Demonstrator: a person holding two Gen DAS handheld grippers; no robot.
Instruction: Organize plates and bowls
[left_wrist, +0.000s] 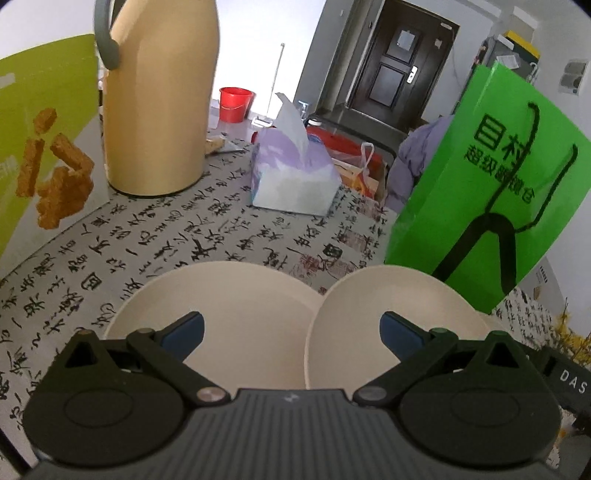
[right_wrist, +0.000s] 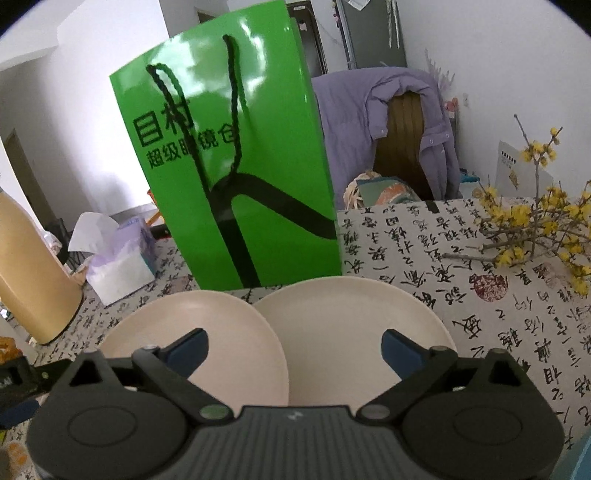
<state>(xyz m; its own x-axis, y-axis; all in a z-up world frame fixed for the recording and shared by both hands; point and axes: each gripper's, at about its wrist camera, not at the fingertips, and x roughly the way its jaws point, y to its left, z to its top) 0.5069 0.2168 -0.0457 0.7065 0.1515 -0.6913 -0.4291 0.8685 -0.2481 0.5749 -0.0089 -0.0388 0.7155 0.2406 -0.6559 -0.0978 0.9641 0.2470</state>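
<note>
Two cream plates lie side by side on the calligraphy-print tablecloth, their rims meeting in the middle; which rim lies on top I cannot tell. In the left wrist view the left plate (left_wrist: 229, 306) and the right plate (left_wrist: 373, 310) both sit under my left gripper (left_wrist: 291, 325). It hangs open just above where the rims meet, with nothing between its blue pads. In the right wrist view my right gripper (right_wrist: 294, 338) hovers open over the same junction, between the left plate (right_wrist: 207, 317) and the right plate (right_wrist: 347, 314). Neither gripper touches a plate.
A tall green paper bag (right_wrist: 236, 177) stands just behind the plates. A tan jug (left_wrist: 159, 103) and a tissue box (left_wrist: 291, 177) stand further back left. Yellow flower branches (right_wrist: 535, 229) lie to the right. A chair with a purple jacket (right_wrist: 388, 125) is behind the table.
</note>
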